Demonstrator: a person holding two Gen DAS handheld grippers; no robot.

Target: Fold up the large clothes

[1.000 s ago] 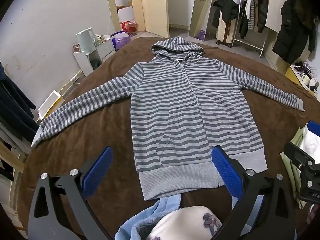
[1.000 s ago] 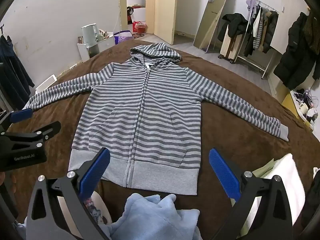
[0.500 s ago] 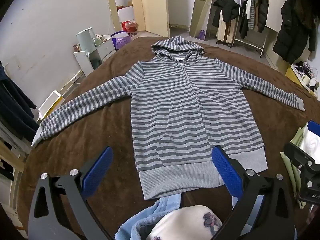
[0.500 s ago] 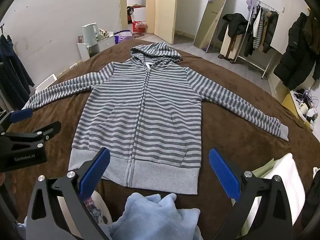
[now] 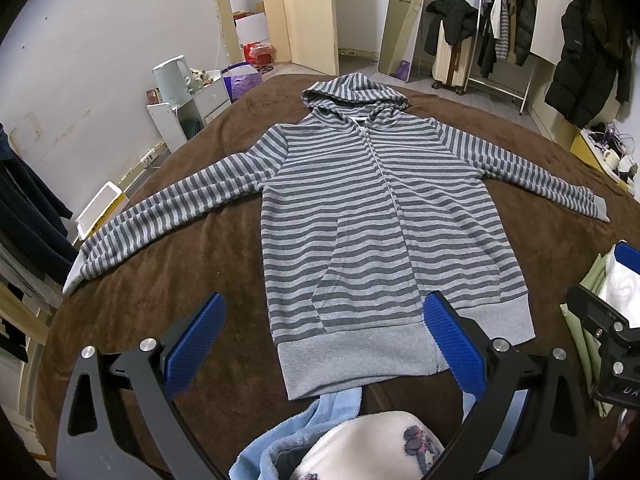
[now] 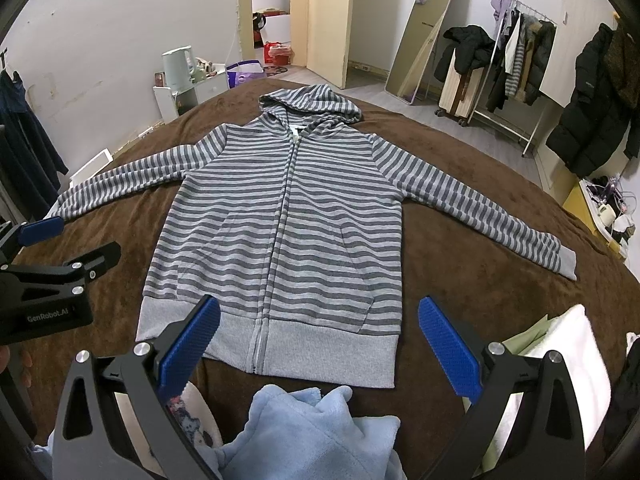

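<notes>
A grey striped zip hoodie (image 5: 372,208) (image 6: 288,216) lies flat and face up on a brown bed cover (image 5: 192,280), sleeves spread to both sides, hood at the far end. My left gripper (image 5: 324,332) hovers open above the hem's left part, nothing between its blue pads. My right gripper (image 6: 318,332) is open too, above the hem near the zip's bottom. Each gripper shows at the edge of the other's view: the right gripper (image 5: 608,328) and the left gripper (image 6: 48,264).
A light blue fleece garment (image 6: 316,432) and a white patterned one (image 5: 372,448) lie at the near edge. White and green folded cloth (image 6: 560,360) sits near right. White side cabinet with a kettle (image 5: 172,80) stands left; clothes rack (image 5: 500,40) and mirror (image 6: 424,32) behind.
</notes>
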